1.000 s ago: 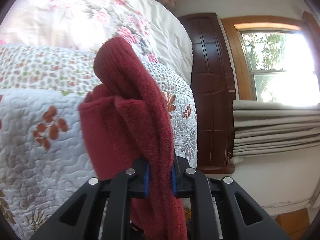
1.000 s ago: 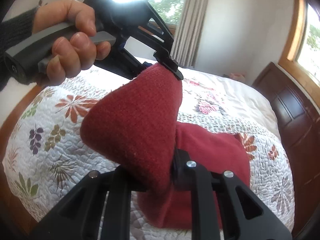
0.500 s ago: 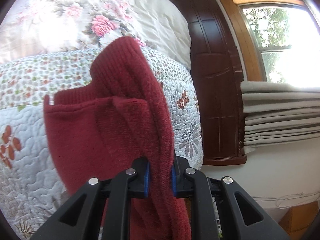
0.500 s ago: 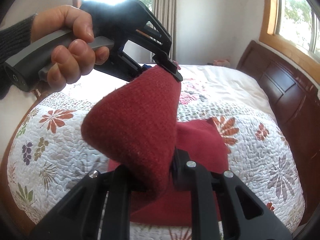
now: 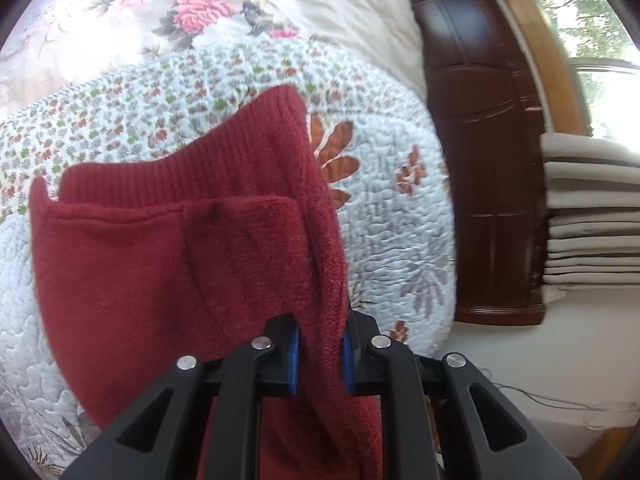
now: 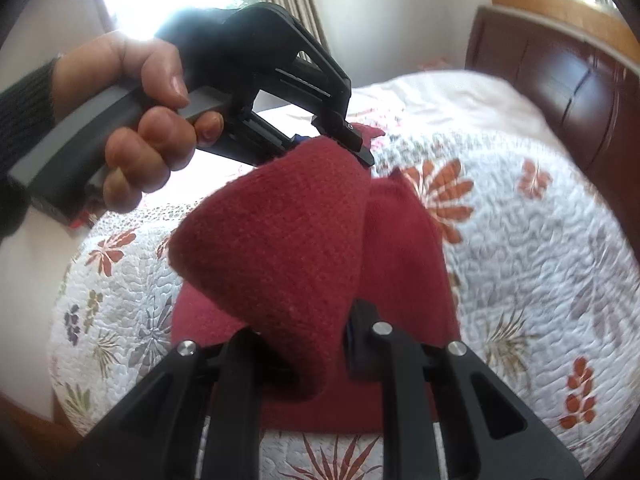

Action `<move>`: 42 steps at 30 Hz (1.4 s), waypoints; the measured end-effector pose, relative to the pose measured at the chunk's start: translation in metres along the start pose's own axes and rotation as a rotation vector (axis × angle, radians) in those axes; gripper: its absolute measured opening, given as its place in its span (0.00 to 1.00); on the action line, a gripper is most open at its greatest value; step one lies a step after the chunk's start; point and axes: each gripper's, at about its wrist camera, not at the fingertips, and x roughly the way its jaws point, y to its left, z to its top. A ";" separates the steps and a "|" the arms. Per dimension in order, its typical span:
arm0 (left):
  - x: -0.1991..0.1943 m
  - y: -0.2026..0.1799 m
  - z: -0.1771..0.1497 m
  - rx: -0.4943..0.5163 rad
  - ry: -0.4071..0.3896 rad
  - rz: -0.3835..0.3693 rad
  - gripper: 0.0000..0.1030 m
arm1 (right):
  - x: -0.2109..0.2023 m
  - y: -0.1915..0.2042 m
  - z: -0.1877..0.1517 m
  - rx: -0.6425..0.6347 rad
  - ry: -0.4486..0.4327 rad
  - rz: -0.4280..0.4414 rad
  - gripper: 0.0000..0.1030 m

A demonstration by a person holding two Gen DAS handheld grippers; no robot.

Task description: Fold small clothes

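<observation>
Quilted floral bedspread (image 6: 520,240) covers the bed beside a dark wooden headboard (image 6: 560,80). Both grippers, left (image 5: 320,354) and right (image 6: 310,354), clamp a red knit garment (image 6: 288,240) raised over it, lower part resting on the quilt.

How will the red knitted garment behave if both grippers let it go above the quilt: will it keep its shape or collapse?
The red knitted garment would probably collapse: it sags between the left gripper and the right gripper, so it is floppy. Its fuzzy knit likely grips rather than slides on the quilt. Being soft cloth, it seems unlikely to roll.
</observation>
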 end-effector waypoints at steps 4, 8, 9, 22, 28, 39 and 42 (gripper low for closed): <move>0.023 -0.004 0.002 -0.011 0.018 0.050 0.15 | 0.008 -0.019 -0.006 0.061 0.026 0.054 0.15; 0.037 -0.009 0.000 -0.002 0.020 0.069 0.31 | 0.018 -0.043 -0.014 0.161 0.056 0.169 0.20; 0.035 -0.011 -0.001 -0.004 0.006 0.047 0.44 | 0.021 -0.054 -0.018 0.221 0.065 0.213 0.23; -0.084 -0.018 -0.113 0.226 -0.306 0.081 0.75 | -0.022 -0.138 -0.030 0.258 0.117 0.480 0.39; -0.066 -0.022 -0.223 0.448 -0.325 0.258 0.75 | -0.006 -0.113 0.014 -0.060 0.205 0.569 0.53; 0.016 -0.057 -0.292 0.894 -0.299 0.606 0.75 | 0.040 -0.143 0.005 -0.003 0.428 0.648 0.09; 0.026 -0.054 -0.291 0.960 -0.294 0.650 0.75 | 0.060 -0.158 -0.006 0.034 0.475 0.578 0.18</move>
